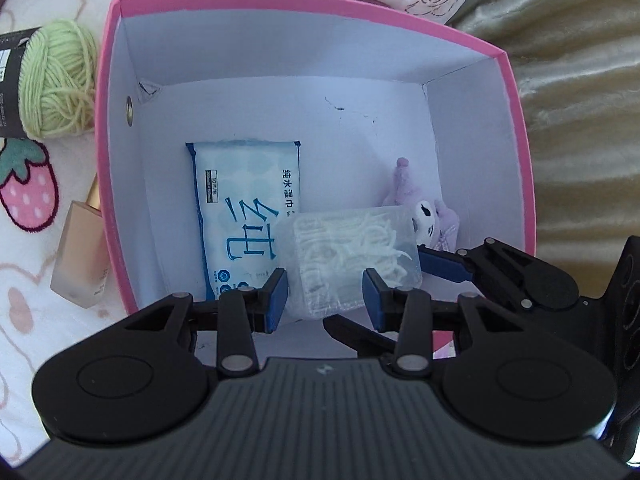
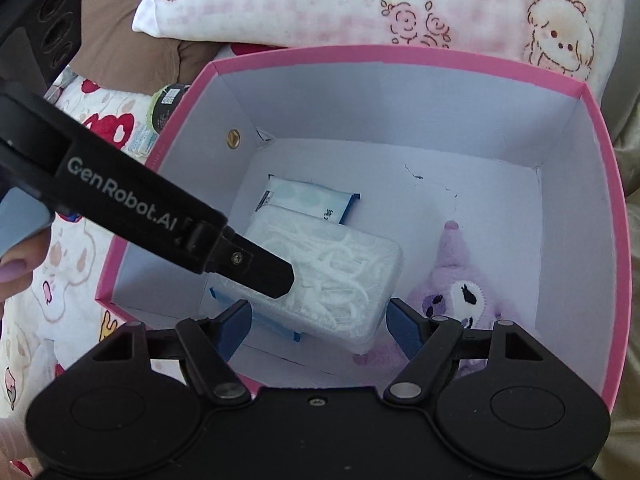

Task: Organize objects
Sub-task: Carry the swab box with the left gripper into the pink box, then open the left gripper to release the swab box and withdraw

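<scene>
Nearest, L gripper is seen w/ blue pads on either side of a clear plastic case of white floss picks; whether the pads press it can't be told. R gripper is spread wide around the same case, pads apart from it. The case is tilted inside the pink box, resting partly on a wet-wipes pack. A purple plush toy lies just beside it by the box wall. Outside the box, a beige bottle and green yarn ball lie on the printed blanket; a pillow sits beyond.
</scene>
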The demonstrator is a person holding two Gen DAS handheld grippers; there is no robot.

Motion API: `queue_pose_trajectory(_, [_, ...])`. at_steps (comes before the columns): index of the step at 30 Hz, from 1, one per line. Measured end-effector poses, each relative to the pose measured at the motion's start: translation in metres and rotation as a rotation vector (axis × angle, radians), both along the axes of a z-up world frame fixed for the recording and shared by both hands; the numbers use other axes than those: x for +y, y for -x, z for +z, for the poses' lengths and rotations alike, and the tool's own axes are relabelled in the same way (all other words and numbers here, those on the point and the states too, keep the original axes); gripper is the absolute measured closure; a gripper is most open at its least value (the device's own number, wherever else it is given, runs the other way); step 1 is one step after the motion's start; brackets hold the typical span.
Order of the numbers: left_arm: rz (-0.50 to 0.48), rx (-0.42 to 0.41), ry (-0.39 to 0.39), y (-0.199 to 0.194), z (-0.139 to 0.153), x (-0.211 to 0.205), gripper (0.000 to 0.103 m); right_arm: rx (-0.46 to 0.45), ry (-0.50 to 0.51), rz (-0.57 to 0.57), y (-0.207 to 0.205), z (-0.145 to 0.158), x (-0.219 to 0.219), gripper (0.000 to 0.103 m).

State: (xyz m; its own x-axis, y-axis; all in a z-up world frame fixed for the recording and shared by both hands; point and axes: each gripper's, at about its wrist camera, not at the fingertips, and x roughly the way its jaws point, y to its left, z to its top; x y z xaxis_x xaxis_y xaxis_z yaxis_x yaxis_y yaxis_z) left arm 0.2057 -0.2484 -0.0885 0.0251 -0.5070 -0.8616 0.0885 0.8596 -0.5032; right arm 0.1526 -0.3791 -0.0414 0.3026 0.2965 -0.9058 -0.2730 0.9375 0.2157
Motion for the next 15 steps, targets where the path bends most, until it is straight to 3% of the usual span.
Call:
queue_pose_trajectory(3, [-0.002,0.019,-0.007,0.0,-0.007,-0.004,0.065,0.04,-0.005,-0.016,-0.004,-0.005,-0.002,0.023])
queue_pose_trajectory(9, [-0.006,0.021,-0.01,0.004,-0.019,-0.008,0.07,0.037,0.017,-0.012,-0.007,0.0,-0.005,0.019])
queue_pose_trajectory(15, [0.017,0.017,0.027,0.004,-0.028,-0.007,0.076,-0.028,0.062,0.016,0.002,0.008,-0.001,0.023])
